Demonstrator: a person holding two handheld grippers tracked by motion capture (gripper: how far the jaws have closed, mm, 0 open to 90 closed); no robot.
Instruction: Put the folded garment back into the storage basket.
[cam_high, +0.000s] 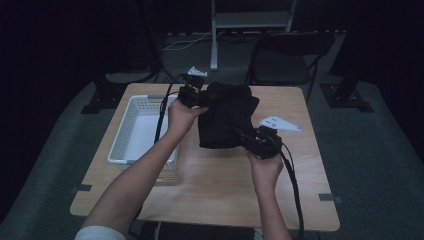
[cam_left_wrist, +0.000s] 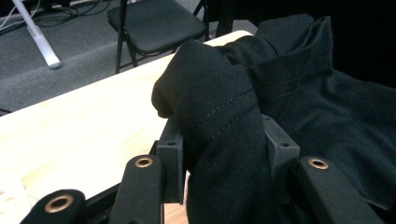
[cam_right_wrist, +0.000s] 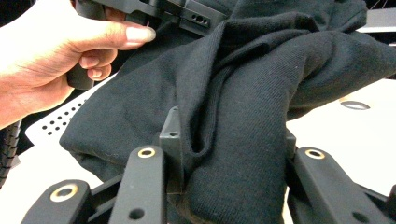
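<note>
A black cloth garment (cam_high: 226, 116) hangs bunched above the middle of the wooden table (cam_high: 215, 175), held up at two ends. My left gripper (cam_high: 200, 96) is shut on the garment's far left edge, and in the left gripper view a thick fold of the black cloth (cam_left_wrist: 224, 121) is pinched between the jaws. My right gripper (cam_high: 248, 137) is shut on the near right edge. The right gripper view shows a roll of the cloth (cam_right_wrist: 233, 154) clamped between its jaws, with the person's left hand (cam_right_wrist: 51, 51) and the other gripper beyond.
A white perforated basket (cam_high: 142, 131) stands on the left part of the table, beside the left forearm. A black folding chair (cam_high: 282, 62) stands behind the table's far right edge. Cables (cam_high: 295, 185) trail from both grippers over the tabletop.
</note>
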